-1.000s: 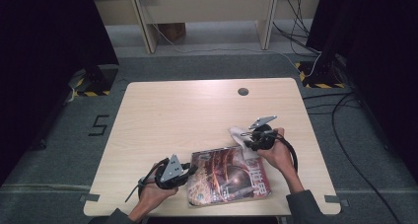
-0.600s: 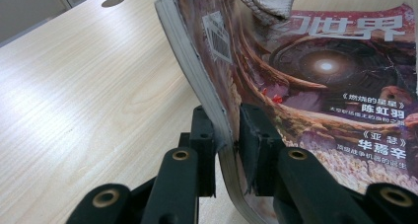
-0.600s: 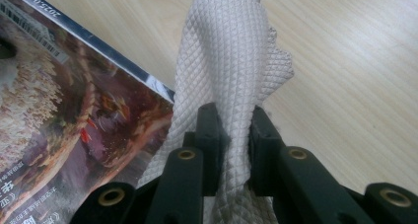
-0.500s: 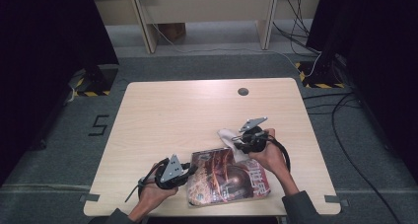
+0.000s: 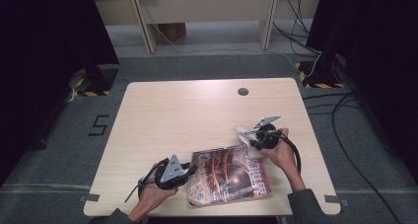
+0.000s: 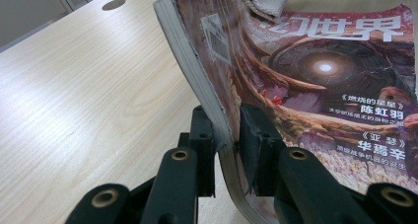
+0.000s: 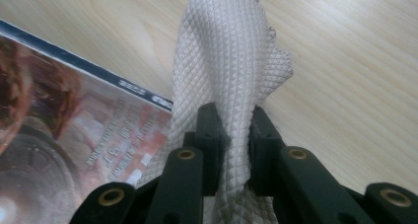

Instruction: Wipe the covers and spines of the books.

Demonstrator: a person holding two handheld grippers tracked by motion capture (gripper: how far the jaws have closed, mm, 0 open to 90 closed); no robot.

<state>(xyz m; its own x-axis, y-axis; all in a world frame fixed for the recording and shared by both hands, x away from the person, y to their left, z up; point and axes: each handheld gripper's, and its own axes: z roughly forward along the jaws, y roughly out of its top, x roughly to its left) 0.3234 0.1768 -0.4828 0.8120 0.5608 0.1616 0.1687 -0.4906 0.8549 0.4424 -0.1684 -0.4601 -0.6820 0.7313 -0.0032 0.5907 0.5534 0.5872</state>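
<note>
A: At the lower middle of the high view, what lies there?
B: A magazine (image 5: 227, 175) on the table (image 5: 187, 115); the left gripper (image 6: 227, 150) clamps its edge.
A: And the right gripper (image 7: 235, 150)?
B: Clamped on a white cloth (image 7: 231, 61) at the magazine's upper right corner.
</note>
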